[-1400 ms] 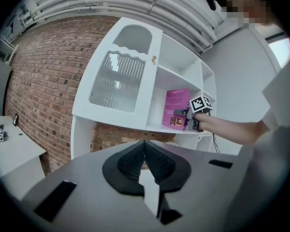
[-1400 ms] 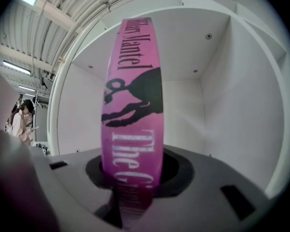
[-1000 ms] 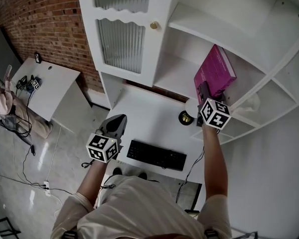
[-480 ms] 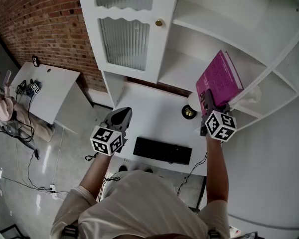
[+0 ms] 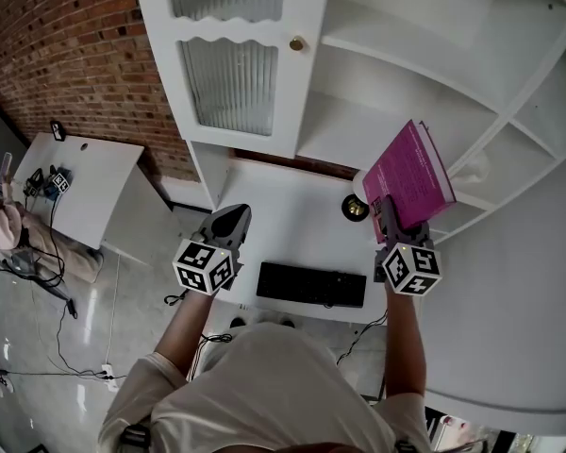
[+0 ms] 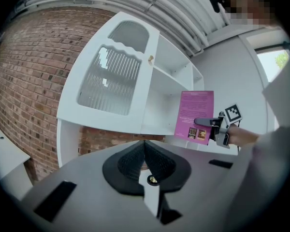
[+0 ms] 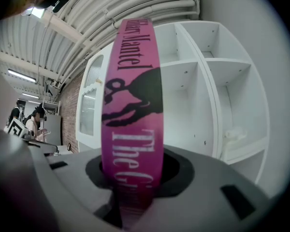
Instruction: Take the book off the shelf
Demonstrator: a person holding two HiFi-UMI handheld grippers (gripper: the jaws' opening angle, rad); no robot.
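Nearest, the person: seen from above, in a cream short-sleeved top [image 5: 264,394], both bare arms stretched forward.
Left gripper [image 5: 234,217]: grey body with black jaws, held over the desk's left end. The jaws are pressed together with nothing between them [image 6: 145,151].
Right gripper [image 5: 385,213]: jaws clamped on the lower end of the book's spine [image 7: 133,178].
Book: a thick magenta book [image 5: 413,173], upright, with white lettering and a black figure on the spine [image 7: 132,105]. It is held in the air in front of the open shelves, above the desk's right end.
Desk: white top [image 5: 283,206]. A flat black keyboard [image 5: 311,284] lies at its near edge, and a small dark round object [image 5: 355,208] sits near the book.
Shelf unit: tall and white [image 5: 406,74], with open compartments on the right. On the left is a ribbed glass door [image 5: 228,83] with a round brass knob [image 5: 296,43].
Farthest: a red brick wall [image 5: 66,55], with a white side table [image 5: 85,173] before it.
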